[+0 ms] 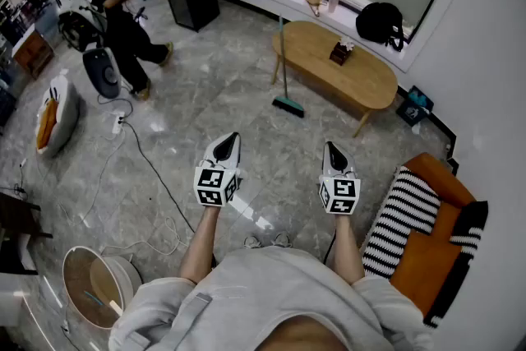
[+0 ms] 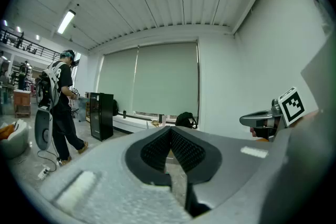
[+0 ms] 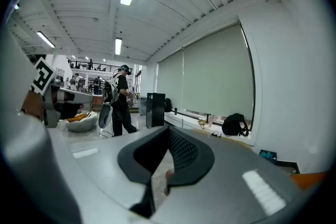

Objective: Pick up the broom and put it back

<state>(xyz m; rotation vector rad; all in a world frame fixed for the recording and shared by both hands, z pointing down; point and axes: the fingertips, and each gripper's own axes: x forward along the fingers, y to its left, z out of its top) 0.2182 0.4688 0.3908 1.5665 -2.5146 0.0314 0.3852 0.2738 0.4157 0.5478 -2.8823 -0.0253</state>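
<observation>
Your left tongs (image 1: 228,149) and right tongs (image 1: 334,158) are both closed on nothing, held roughly level above the floor. The broom (image 1: 288,104) stands well ahead at twelve o'clock, its handle leaning on the near edge of the oval wooden worktop (image 1: 362,80) and its head on the floor. Walk up close first, open one pair of tongs wide, then clamp the thin handle squarely around mid-height so it cannot swing or slide as you lift.
</observation>
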